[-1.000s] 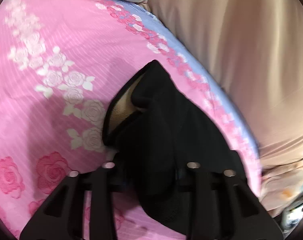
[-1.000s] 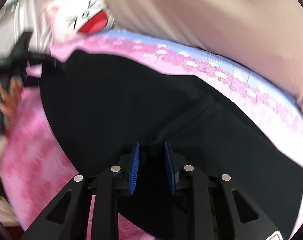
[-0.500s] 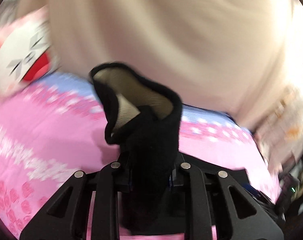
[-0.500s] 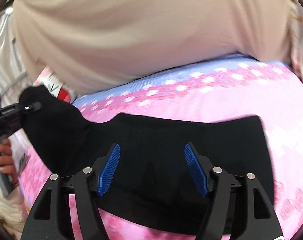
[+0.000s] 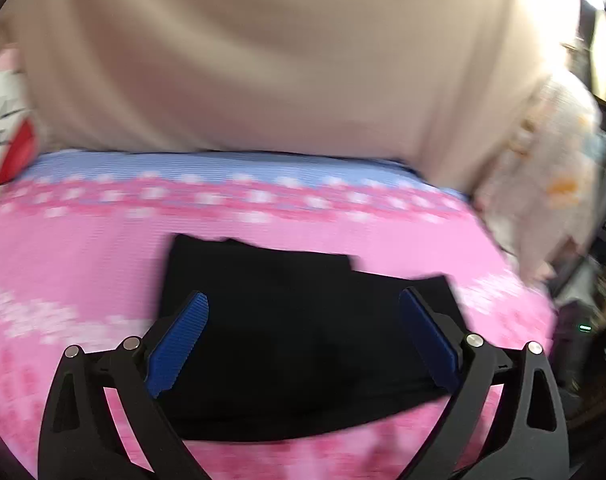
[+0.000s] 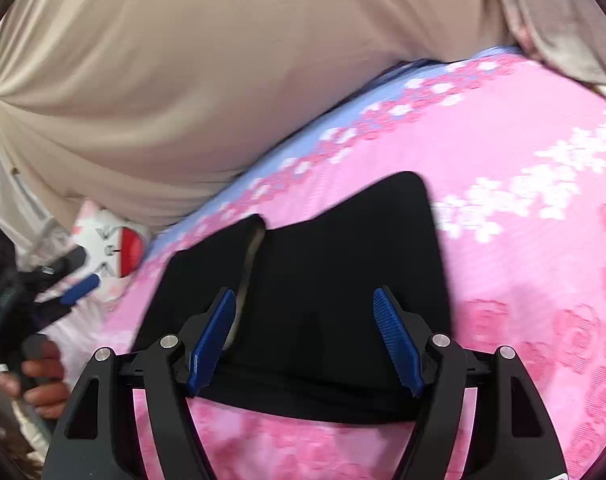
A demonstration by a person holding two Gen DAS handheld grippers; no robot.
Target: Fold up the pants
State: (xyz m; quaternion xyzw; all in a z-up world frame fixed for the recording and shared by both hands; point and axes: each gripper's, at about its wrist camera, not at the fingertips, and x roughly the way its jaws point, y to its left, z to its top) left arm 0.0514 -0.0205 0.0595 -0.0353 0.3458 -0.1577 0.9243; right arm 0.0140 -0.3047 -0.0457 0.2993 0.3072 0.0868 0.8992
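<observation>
The black pants [image 5: 271,280] lie folded in a flat, stepped stack on the pink floral bedspread [image 5: 83,264]. My left gripper [image 5: 303,296] hovers over them with its jaws opening wide; the blue pads [image 5: 179,344] touch no cloth. In the right wrist view the pants [image 6: 343,248] show a pale inner lining along the fold at the left. My right gripper [image 6: 303,294] is above their near edge, jaws opening, nothing pinched between them. The left gripper [image 6: 69,286] also shows at the far left of that view, held by a hand [image 6: 43,380].
A large beige cloth [image 5: 263,60] bulges over the far side of the bed. A white plush pillow with a red mouth [image 6: 119,248] lies at the left. The bed's edge drops off at the right, with dark clutter [image 5: 583,320] beyond.
Both grippers let go of the pants and opened. The left one carried its raised end across, and the cloth now lies flat and folded on the bedspread.
</observation>
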